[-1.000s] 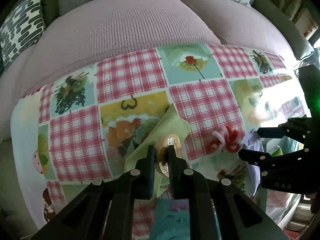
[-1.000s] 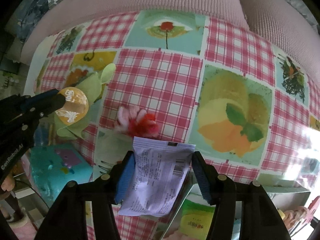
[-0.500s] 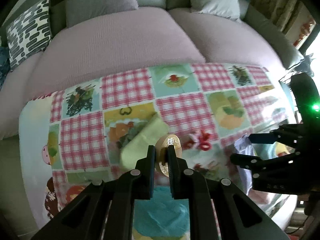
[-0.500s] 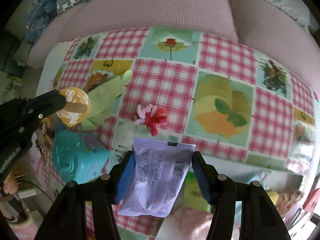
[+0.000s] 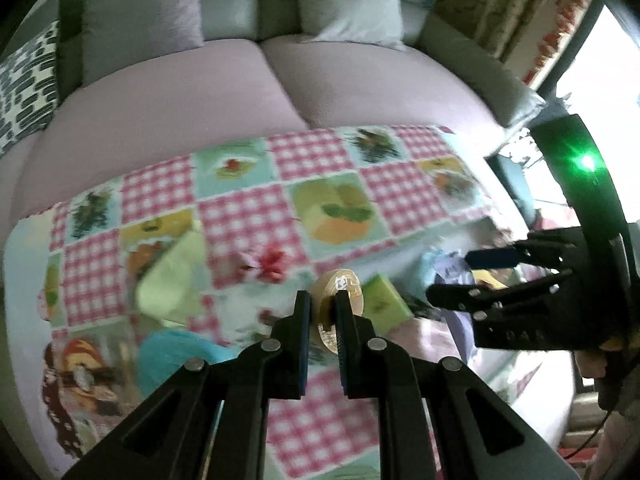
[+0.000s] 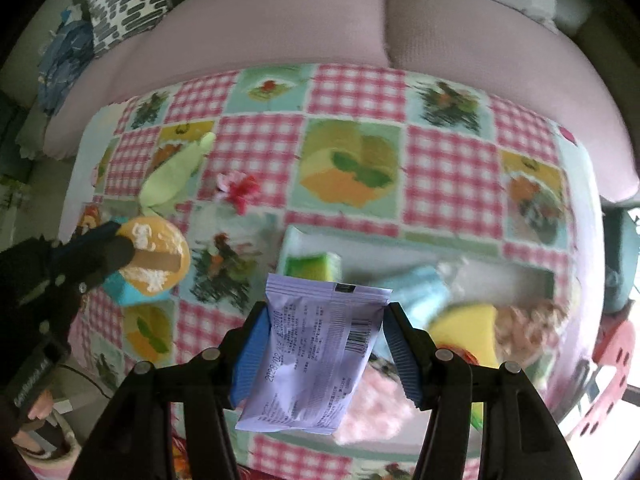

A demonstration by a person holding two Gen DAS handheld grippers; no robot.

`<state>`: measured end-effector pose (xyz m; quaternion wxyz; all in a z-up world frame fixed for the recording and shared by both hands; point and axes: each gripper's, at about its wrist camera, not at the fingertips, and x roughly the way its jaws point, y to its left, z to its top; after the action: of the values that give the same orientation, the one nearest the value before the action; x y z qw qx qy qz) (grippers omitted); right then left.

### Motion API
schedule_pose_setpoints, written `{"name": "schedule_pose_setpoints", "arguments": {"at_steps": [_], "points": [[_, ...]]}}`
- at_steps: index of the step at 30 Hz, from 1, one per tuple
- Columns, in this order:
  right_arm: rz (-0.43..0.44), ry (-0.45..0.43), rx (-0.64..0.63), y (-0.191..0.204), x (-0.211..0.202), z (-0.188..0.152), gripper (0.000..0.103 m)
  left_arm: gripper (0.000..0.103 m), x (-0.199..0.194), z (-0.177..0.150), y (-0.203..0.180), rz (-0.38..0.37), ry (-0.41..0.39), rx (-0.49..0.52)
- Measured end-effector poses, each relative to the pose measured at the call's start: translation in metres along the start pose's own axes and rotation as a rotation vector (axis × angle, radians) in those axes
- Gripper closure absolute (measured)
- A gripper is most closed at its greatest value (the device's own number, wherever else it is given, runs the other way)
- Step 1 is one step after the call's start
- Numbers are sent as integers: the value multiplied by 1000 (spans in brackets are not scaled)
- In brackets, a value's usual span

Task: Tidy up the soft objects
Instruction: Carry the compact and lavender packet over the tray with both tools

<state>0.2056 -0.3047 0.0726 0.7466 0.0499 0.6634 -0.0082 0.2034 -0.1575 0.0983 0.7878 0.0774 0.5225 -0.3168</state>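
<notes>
My left gripper [image 5: 322,300] is shut on a round orange-gold disc [image 5: 340,286], held edge-on above the table; the disc also shows in the right wrist view [image 6: 154,254]. My right gripper [image 6: 324,320] is shut on a pale lilac printed packet [image 6: 316,356], held above a light tray [image 6: 304,236] at the table's right. The tray holds a green sponge [image 6: 310,265], a blue cloth [image 6: 412,292], a yellow item [image 6: 468,326] and fluffy pink things [image 6: 372,408]. A pale green cloth [image 6: 172,176], a pink-red pipe-cleaner flower [image 6: 238,188] and a teal soft item [image 5: 172,356] lie on the table.
The table carries a pink-checked picture tablecloth [image 6: 448,172]. A pink sofa [image 5: 180,112] with grey cushions [image 5: 140,12] stands right behind it. A black-and-white patterned cushion [image 6: 124,8] lies at the left. The right gripper body [image 5: 532,304] is close on the left gripper's right.
Both grippers have risen and moved right, keeping their loads. The tray with soft items has come into the right wrist view; the flower and green cloth now sit farther left.
</notes>
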Motion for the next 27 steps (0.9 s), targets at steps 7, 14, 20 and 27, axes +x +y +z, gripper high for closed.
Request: {"name": "schedule_pose_setpoints", "arguments": {"at_steps": [7, 14, 20, 27], "points": [[-48, 11, 44, -38, -8, -35, 42, 91, 18, -28, -55, -61, 28, 57], [-95, 14, 108, -78, -6, -72, 42, 91, 48, -61, -84, -109, 81, 57], [-125, 31, 143, -101, 2, -96, 42, 91, 67, -87, -93, -132, 113, 33], [-139, 47, 188, -122, 18, -110, 42, 91, 79, -108, -93, -145, 129, 18]]}}
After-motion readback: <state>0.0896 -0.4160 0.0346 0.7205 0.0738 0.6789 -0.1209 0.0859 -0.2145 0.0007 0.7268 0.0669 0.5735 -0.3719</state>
